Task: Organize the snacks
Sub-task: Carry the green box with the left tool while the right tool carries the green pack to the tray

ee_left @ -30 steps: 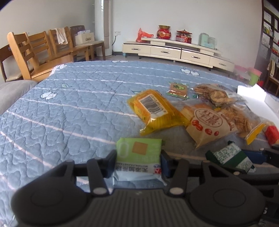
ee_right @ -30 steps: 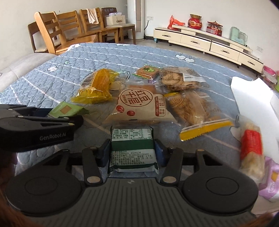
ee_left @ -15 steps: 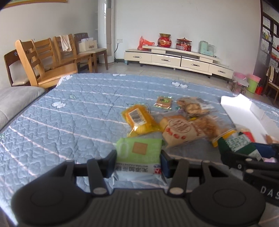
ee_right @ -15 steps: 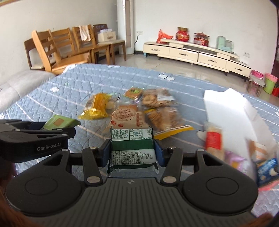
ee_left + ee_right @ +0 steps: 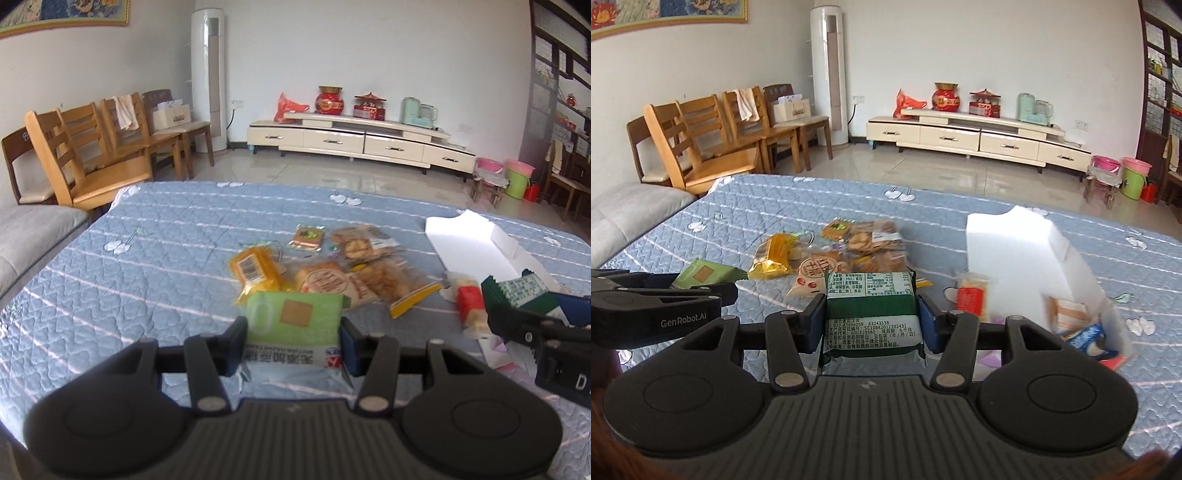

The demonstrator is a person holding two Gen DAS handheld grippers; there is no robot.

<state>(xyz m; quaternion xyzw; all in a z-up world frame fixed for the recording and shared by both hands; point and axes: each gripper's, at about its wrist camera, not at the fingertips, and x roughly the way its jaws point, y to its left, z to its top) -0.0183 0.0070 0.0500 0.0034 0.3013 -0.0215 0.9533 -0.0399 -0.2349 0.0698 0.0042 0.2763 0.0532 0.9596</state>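
Observation:
My left gripper (image 5: pixel 292 345) is shut on a light green snack packet (image 5: pixel 293 325), held above the blue quilted table (image 5: pixel 147 266). My right gripper (image 5: pixel 871 326) is shut on a dark green snack packet (image 5: pixel 872 306), also lifted off the table. Each gripper shows in the other's view: the right gripper (image 5: pixel 532 314) at the right edge of the left wrist view, the left gripper (image 5: pixel 701 282) at the left of the right wrist view. A white box (image 5: pixel 1015 258) stands open to the right with several snacks inside. Loose snack bags (image 5: pixel 332 266) lie mid-table.
A yellow bag (image 5: pixel 255 271), a round-label bread bag (image 5: pixel 812 269) and biscuit bags (image 5: pixel 875 240) lie in a heap. A red-labelled packet (image 5: pixel 971 295) rests beside the box. Wooden chairs (image 5: pixel 92 147) stand past the table's left corner, a low cabinet (image 5: pixel 362 140) behind.
Both grippers have risen and pulled back with their packets, so the snack heap looks smaller and farther. The white box has come more fully into the right wrist view.

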